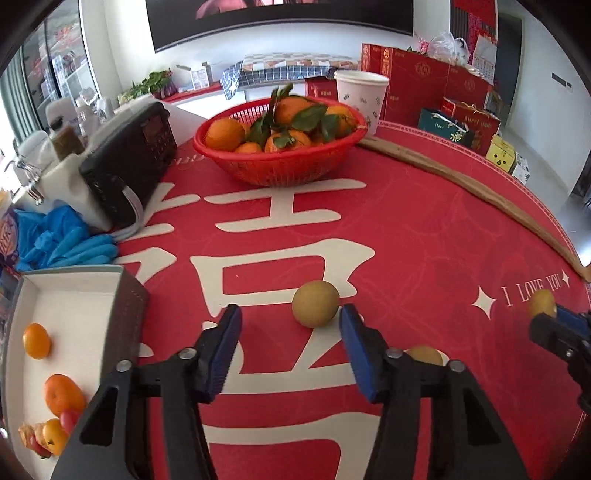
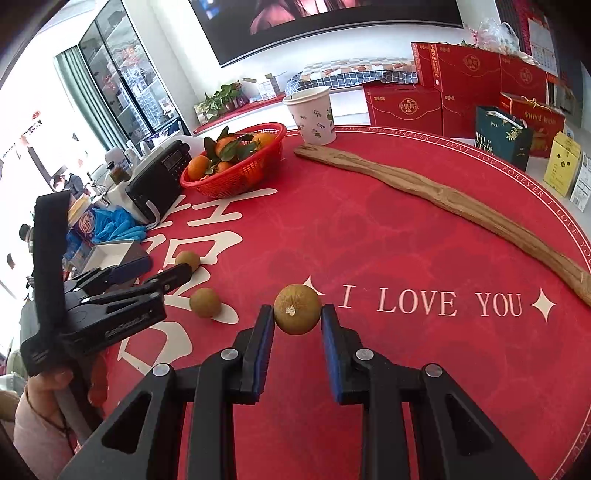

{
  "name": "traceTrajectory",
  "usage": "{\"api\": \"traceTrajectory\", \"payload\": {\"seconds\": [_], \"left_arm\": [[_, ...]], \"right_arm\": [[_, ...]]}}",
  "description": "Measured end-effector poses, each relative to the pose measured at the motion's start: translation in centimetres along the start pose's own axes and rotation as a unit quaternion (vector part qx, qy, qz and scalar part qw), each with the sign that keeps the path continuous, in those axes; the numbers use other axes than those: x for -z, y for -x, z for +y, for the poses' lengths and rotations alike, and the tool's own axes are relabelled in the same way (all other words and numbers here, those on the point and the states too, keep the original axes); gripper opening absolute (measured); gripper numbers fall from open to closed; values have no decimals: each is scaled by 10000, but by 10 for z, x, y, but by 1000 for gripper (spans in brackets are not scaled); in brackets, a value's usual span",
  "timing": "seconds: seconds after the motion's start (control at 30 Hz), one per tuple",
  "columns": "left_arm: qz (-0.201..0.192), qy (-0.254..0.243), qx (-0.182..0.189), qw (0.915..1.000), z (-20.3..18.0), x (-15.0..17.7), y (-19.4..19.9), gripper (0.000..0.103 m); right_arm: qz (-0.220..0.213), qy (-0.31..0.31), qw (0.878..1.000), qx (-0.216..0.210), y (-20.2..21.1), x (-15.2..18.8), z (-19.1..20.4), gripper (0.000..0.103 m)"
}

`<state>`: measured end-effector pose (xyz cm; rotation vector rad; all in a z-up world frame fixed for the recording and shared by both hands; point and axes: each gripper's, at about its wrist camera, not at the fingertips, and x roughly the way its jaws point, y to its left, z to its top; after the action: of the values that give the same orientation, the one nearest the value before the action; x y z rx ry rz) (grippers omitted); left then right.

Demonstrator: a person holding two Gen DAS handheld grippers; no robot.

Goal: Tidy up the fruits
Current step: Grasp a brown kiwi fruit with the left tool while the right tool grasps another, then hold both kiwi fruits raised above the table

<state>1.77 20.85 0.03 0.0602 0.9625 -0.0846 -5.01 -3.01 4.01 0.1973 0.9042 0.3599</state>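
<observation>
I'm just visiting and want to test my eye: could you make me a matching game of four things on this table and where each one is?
Things:
1. leafy oranges
2. brown fruit
3. paper cup
4. blue gloves

Places:
A. between the right gripper's pads
B. beside the black radio
C. in the red basket
D. behind the wooden stick

Pairs: 1-C, 2-A, 3-D, 4-B

Probably home living room: wall television [image 2: 332,22], round table [image 2: 406,240], stacked gift boxes [image 2: 469,70].

Open tablecloth [image 2: 388,240] between basket [image 2: 240,177], stick [image 2: 443,195]
</observation>
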Motion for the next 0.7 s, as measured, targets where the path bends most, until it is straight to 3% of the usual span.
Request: {"api": "traceTrajectory", "payload": {"seconds": [0.03, 0.1, 0.3, 0.43, 0.7], "left_arm": [[-79, 111, 61, 9999, 1, 0, -1, 38], [-130, 31, 62, 9999, -4, 1, -2, 28], [-91, 221, -38, 9997, 0, 3, 6, 28], [-283, 391, -125, 9988, 11, 13, 32, 28], [-705, 263, -147, 9971, 8, 44, 84, 29]], "right_arm": [[-24, 36, 10000, 53, 2, -1, -1, 27], [-36, 2, 10000, 0, 6, 0, -5, 27], [79, -85, 9999, -69, 4, 3, -8, 27], [125, 8, 9999, -29, 1, 7, -5, 27], [201, 34, 9998, -29, -7, 8, 0, 27]]}}
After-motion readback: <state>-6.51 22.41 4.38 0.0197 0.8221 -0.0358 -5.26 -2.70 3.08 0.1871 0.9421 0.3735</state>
